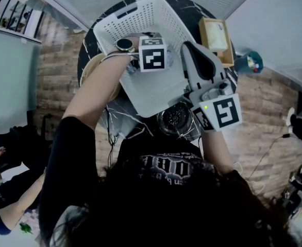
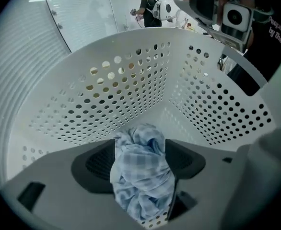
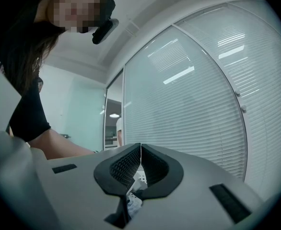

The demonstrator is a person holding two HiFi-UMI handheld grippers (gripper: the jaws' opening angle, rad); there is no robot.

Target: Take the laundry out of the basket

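Left gripper view looks down into the white perforated basket point(image 2: 121, 80). The left gripper point(image 2: 141, 150) has its two dark jaws standing wide apart, and a crumpled blue-checked cloth point(image 2: 141, 181) is bunched in the gap between them. The cloth reaches both pads but looks loose rather than squeezed, and it sits low in the basket, with the far corner of the walls at 12 o'clock beyond it. Head view shows the basket on a dark marbled round table point(image 1: 195, 9). That gripper's marker cube point(image 1: 152, 53) is inside the basket, and the forearm comes in from 7 o'clock. The right gripper point(image 3: 140, 146) is at the basket's 4 o'clock rim. Its own view shows the jaws brought together at the tips, clamped on a bit of white perforated basket wall low between the pads. A wooden box point(image 1: 215, 37) stands at the basket's 2 o'clock, and a glass dish point(image 1: 174, 118) lies at 6 o'clock, just beside the near rim.
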